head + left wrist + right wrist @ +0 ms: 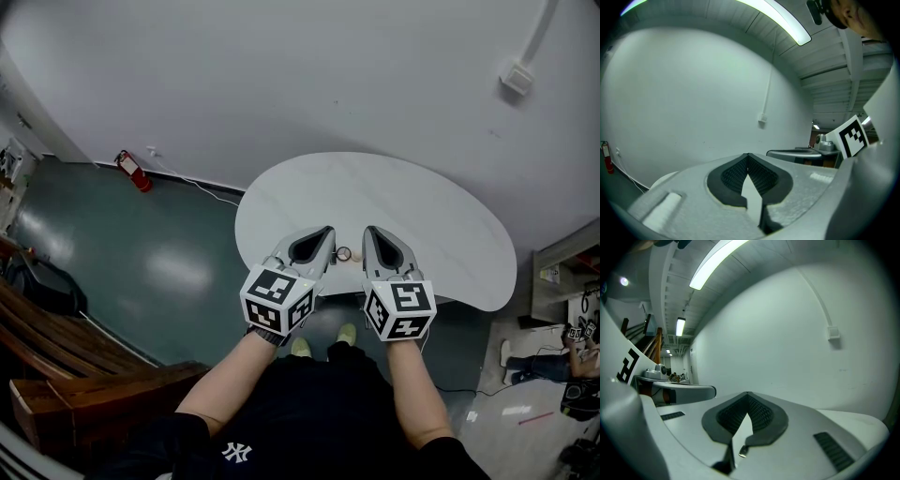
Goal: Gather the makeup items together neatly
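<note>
White, smooth and oval, one table [441,225] lies under two grey hand-held grippers. The left gripper [327,231] and right gripper [367,230] hover side by side, each with its ribbed, black-lined jaws pressed together on nothing. Between them on the tabletop sit what seem to be two tiny makeup items [345,255], one a dark ring.

A white, smooth-topped table with a rounded, oval outline [412,202] stands on a dark green floor [159,253], its far edge close to a white wall [281,75]. Near its front edge lie a small round dark-rimmed thing [343,253] and, just beside it to the right, a small pale beige thing [355,256]. Both are too small to identify.
</note>
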Demonstrator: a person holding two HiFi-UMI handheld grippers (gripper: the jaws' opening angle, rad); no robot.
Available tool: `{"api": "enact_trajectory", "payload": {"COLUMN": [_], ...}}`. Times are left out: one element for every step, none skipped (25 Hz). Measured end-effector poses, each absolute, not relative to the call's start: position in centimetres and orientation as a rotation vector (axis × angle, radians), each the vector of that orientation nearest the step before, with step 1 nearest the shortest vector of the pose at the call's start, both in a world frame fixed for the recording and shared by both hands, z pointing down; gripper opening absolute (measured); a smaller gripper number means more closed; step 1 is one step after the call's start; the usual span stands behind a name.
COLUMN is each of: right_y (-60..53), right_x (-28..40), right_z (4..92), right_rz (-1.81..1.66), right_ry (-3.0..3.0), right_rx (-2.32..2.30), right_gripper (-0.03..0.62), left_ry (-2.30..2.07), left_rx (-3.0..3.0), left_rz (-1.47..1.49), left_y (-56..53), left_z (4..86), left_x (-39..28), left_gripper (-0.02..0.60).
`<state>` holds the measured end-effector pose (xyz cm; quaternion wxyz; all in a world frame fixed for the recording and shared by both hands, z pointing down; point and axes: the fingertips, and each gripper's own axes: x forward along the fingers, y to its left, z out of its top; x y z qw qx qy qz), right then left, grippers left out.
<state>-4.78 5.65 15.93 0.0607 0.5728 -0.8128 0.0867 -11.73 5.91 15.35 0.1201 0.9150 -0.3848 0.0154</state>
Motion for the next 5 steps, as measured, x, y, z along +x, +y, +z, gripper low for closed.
{"api": "enact_trajectory", "payload": {"right_y": [5.52, 5.38, 5.22, 5.06, 4.90], "right_x": [-4.79, -4.78, -4.79, -4.82, -4.86], "right_z": [15.89, 15.86, 15.83, 15.79, 15.74], "right_rz": [0.262, 0.261, 0.260, 0.259, 0.257], "right_ry": [-2.460, -2.461, -2.461, -2.462, -2.462], "right_rx": [1.733, 1.733, 1.734, 1.733, 1.733], "right_gripper": [0.014, 0.014, 0.014, 0.014, 0.014], "left_ry": [-1.127, -1.128, -1.129, -1.130, -1.131], "left_rx": [2.673, 2.674, 2.674, 2.675, 2.676], "left_rz": [0.044, 0.042, 0.040, 0.038, 0.036], "left_y": [5.76, 5.60, 5.43, 5.26, 5.08], "left_z": [15.30, 15.26, 15.22, 15.17, 15.13], "left_x": [-11.77, -11.79, -11.81, -11.83, -11.85], "left_gripper": [0.009, 0.009, 0.009, 0.009, 0.009]}}
